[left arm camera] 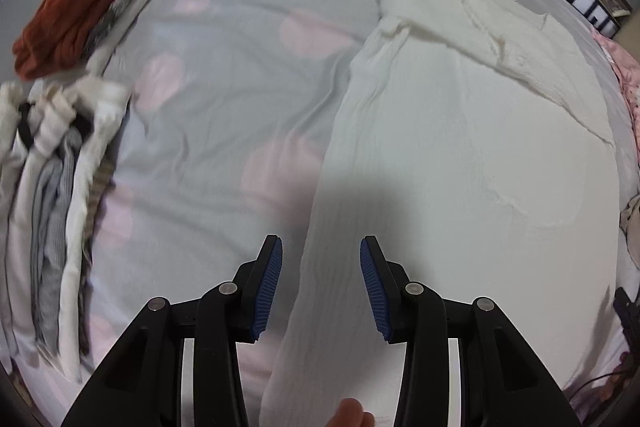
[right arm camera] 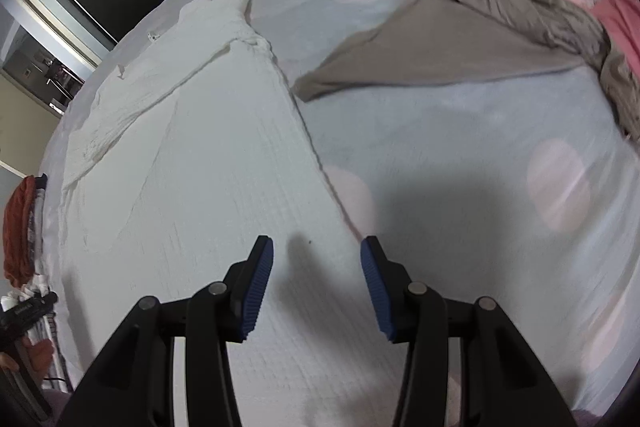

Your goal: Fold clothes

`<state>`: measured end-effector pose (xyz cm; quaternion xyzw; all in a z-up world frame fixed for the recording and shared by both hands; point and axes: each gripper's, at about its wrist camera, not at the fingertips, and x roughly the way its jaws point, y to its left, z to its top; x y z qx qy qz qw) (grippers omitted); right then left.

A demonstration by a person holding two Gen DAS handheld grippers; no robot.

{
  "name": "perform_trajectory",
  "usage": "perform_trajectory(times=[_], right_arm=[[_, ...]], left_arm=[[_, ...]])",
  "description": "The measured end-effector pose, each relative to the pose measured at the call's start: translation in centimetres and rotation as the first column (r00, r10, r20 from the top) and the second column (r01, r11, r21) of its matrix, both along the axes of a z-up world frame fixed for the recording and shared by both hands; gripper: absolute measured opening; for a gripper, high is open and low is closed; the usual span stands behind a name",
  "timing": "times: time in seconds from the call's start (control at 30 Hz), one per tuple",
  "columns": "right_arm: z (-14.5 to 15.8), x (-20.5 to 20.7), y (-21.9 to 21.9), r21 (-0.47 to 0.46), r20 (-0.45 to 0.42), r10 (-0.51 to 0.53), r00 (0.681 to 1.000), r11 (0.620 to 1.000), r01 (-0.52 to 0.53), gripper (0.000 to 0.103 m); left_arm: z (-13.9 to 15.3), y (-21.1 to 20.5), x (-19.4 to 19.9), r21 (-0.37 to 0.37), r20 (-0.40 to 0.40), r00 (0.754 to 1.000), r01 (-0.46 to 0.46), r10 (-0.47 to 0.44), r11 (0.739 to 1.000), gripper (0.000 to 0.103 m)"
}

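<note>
White garment (left arm camera: pixel 460 147) spread on bed (left arm camera: pixel 224 99); both grippers' fingers released, hovering over its near edges. Next: pinch hem corners.

Left gripper (left arm camera: pixel 321 247) angled steeply down, blue pads (left arm camera: pixel 270 287) parted, nothing between them; a fingertip (left arm camera: pixel 352 413) shows at frame bottom. Right gripper (right arm camera: pixel 317 247) also down, jaws apart, empty

garment (left arm camera: pixel 460 147) on bed (left arm camera: pixel 240 99), pile (left arm camera: pixel 72 107) left
</note>
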<state>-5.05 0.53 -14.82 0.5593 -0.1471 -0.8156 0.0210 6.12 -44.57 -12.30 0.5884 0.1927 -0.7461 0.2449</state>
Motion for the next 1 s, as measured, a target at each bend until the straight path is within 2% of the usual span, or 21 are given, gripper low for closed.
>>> perform_trajectory(times=[0.03, 0.3, 0.47, 0.5, 0.53, 0.6, 0.63, 0.73, 0.83, 0.93, 1.0], right_arm=[[-0.1, 0.1, 0.1, -0.002, 0.006, -0.002, 1.0, 1.0, 0.002, 0.045], [-1.8, 0.4, 2.0, -0.026, 0.069, -0.078, 0.995, 0.996, 0.08, 0.045], [-2.4, 0.4, 1.9, -0.026, 0.104, -0.064, 0.993, 0.997, 0.067, 0.045], [-2.4, 0.5, 1.8, -0.021, 0.106, -0.059, 0.993, 0.998, 0.062, 0.045], [-2.5, 0.6, 1.7, -0.017, 0.107, -0.055, 0.993, 0.998, 0.057, 0.044], [-2.5, 0.6, 1.5, -0.005, 0.108, -0.048, 0.993, 0.999, 0.049, 0.038], [-2.5, 0.7, 1.5, 0.0, 0.111, -0.048, 0.993, 0.999, 0.048, 0.031], [-2.5, 0.8, 1.6, -0.008, 0.107, -0.05, 0.993, 0.999, 0.051, 0.02], [-2.3, 0.8, 1.7, -0.015, 0.093, -0.044, 0.995, 0.999, 0.046, 0.011], [-1.9, 0.9, 1.6, -0.015, 0.067, -0.041, 0.997, 0.999, 0.042, 0.008], [-1.3, 1.2, 1.7, -0.018, 0.041, -0.044, 0.998, 0.999, 0.045, 0.008]], left_arm=[[-0.3, -0.1, 0.3, 0.011, 0.016, 1.0, -0.015, 0.015, 1.0, 0.043], [-3.7, 1.8, 0.2, 0.053, 0.173, 0.984, 0.038, -0.047, 0.998, 0.043], [-4.3, 1.8, 0.3, 0.06, 0.195, 0.979, 0.04, -0.051, 0.997, 0.043], [-4.3, 1.8, 0.4, 0.064, 0.193, 0.975, 0.101, -0.111, 0.993, 0.043], [-4.3, 1.8, 0.4, 0.064, 0.194, 0.974, 0.107, -0.118, 0.992, 0.043], [-4.3, 1.9, 0.5, 0.064, 0.195, 0.973, 0.113, -0.124, 0.991, 0.043], [-4.3, 1.9, 0.5, 0.064, 0.195, 0.973, 0.117, -0.127, 0.991, 0.042], [-4.3, 1.8, 0.7, 0.072, 0.191, 0.973, 0.121, -0.133, 0.99, 0.041], [-4.1, 1.8, 0.8, 0.087, 0.176, 0.974, 0.131, -0.145, 0.988, 0.034], [-4.0, 2.0, 0.9, 0.088, 0.17, 0.972, 0.149, -0.162, 0.985, 0.027], [-3.9, 1.9, 1.0, 0.106, 0.158, 0.973, 0.15, -0.166, 0.983, 0.015]])
